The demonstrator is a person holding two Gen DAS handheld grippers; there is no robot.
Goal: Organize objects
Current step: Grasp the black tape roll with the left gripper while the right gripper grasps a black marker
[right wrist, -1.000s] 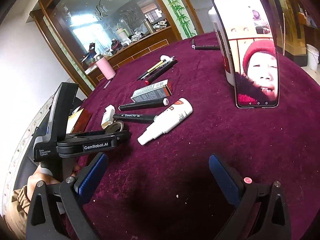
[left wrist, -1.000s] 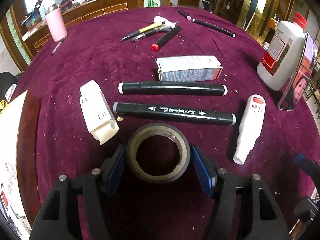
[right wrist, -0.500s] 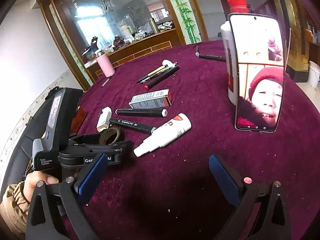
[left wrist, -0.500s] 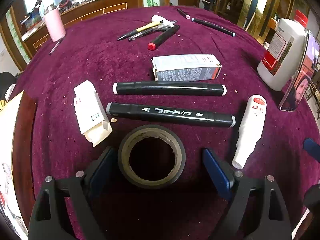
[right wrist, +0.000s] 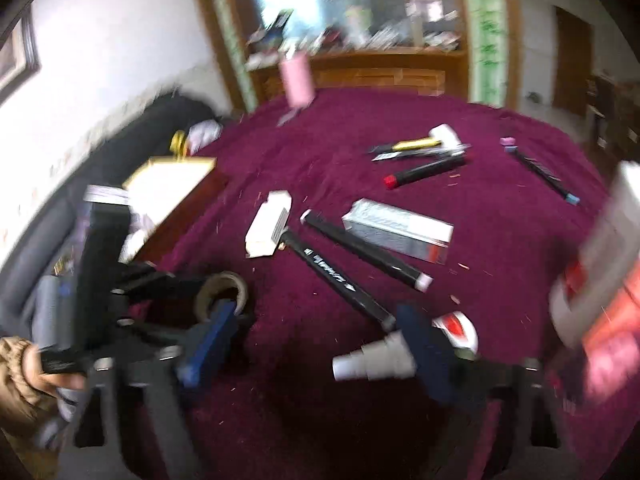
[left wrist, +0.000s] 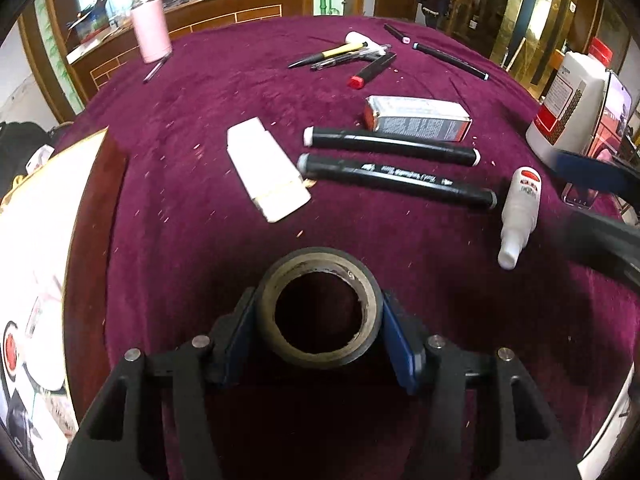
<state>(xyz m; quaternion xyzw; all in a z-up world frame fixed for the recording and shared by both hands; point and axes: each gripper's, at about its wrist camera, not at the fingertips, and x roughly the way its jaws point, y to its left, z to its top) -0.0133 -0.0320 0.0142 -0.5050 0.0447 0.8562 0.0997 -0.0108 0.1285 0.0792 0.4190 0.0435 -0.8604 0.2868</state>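
Tape roll clamped between left gripper fingers, right gripper fingers spread, low over tablecloth.

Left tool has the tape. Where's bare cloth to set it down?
Bare maroon cloth lies between the black tape roll, white flat box and brown board; more between the pink tumbler and pen cluster. Crowded around the black markers.

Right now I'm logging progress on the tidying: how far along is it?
Early. In hand: the left gripper is shut on the tape roll. The right gripper is open at the white spray bottle. Two black markers, the small carton, the white box and the pens lie scattered on the cloth.
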